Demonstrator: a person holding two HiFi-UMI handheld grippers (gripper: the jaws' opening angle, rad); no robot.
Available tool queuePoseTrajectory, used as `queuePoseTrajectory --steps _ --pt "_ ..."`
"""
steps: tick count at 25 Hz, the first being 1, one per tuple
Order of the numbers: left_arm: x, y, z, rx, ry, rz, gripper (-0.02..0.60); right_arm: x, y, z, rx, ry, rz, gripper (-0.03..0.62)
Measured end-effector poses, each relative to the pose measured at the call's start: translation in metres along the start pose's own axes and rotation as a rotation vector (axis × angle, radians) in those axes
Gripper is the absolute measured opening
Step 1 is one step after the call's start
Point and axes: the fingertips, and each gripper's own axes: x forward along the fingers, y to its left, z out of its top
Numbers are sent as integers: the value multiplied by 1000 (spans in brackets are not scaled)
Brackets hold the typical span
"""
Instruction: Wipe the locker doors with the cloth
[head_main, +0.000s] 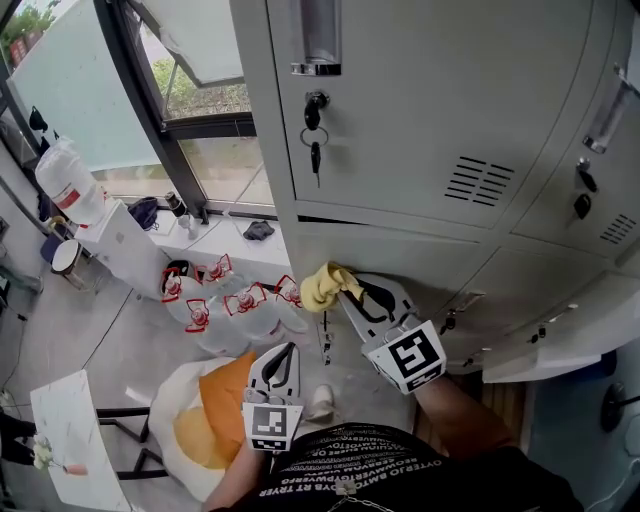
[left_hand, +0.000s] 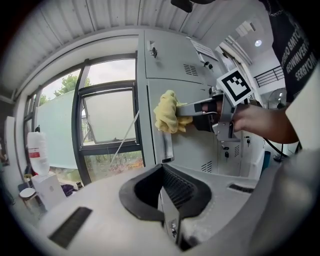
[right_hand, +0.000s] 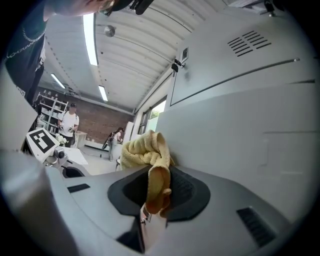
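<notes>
Grey metal locker doors fill the upper right of the head view. My right gripper is shut on a bunched yellow cloth and holds it against the left edge of a lower locker door. In the right gripper view the cloth bulges out past the jaws, touching the door. My left gripper hangs lower and nearer to me, shut and empty. Its own view looks past its closed jaws at the cloth and the right gripper.
A key hangs from the upper door's lock. Clear bags with red-and-white labels and a white-and-orange sack lie on the floor below. A window stands at left. A lower locker door juts open at right.
</notes>
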Motion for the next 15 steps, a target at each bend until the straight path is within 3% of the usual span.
queuePoseTrajectory --steps 15 --pt "2 -42 6 35 4 -67 5 -69 -56 -21 21 38 -133 71"
